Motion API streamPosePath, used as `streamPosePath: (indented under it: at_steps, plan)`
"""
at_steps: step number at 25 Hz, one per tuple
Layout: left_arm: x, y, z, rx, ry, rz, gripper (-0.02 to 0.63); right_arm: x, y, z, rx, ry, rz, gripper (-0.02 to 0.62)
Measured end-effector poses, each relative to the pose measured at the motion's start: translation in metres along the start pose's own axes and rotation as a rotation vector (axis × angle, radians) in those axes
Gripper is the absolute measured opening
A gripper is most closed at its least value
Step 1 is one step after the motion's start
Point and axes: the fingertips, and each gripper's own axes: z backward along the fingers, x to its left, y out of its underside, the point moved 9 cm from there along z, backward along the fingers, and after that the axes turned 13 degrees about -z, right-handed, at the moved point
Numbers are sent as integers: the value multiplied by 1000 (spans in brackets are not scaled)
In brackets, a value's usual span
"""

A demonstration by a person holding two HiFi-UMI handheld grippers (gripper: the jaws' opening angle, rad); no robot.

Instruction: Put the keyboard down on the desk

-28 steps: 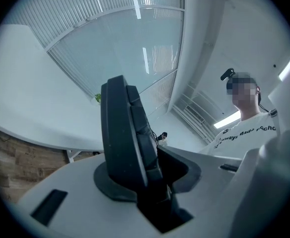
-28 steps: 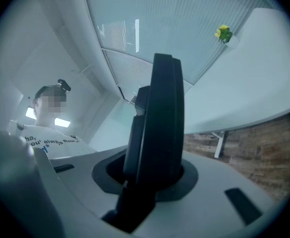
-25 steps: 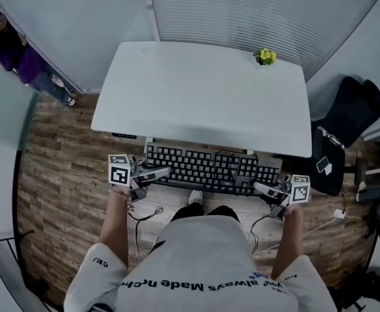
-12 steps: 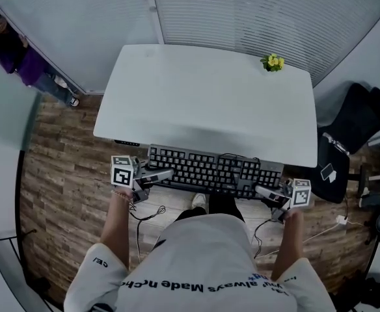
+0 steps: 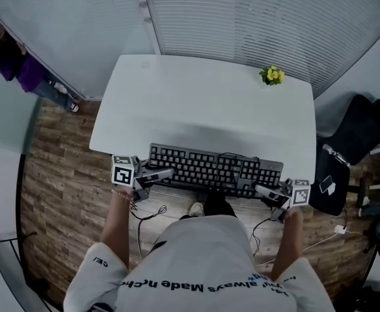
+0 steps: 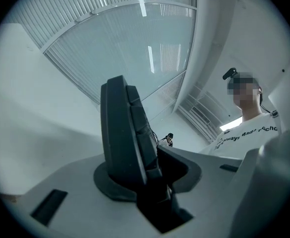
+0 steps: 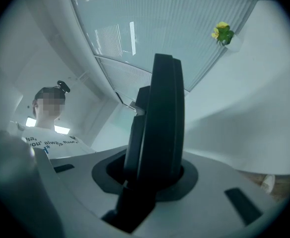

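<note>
The left gripper (image 5: 162,173) has its jaws drawn narrow on the left end of the black keyboard (image 5: 211,167), pinching its edge. The keyboard lies level, keys up, along the near edge of the white tabletop (image 5: 196,103). Whether it touches the surface I cannot tell. The right gripper (image 5: 263,190) clamps the keyboard's right end the same way. A small yellow flower (image 5: 272,75) stands at the tabletop's far right corner.
</note>
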Motion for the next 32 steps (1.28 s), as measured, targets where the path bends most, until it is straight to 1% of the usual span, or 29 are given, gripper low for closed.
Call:
streamPosePath:
  at_steps: [5,10,13,23,27,32]
  plan:
    - [20,-19,-23,14,-4,10,144,-7,-31,7,-9,-9,-17,120]
    - [68,-52,-78,38,-16,38,145,-36,-97,34,-17,-9,-57,120]
    - [78,-69,-100,46,-25,36,144,-39,-124,44,-19,-20,-65,118]
    - [68,-80,-103,15,-45,4,144,-31,-145,46,17,-32,-25,118]
    - [77,-85,-107,9,-49,3,145,-33,-158,43,21,-33,-27,119]
    - [98,-91,-109,18,-36,32,144,-38,-169,38,11,-15,-53,118]
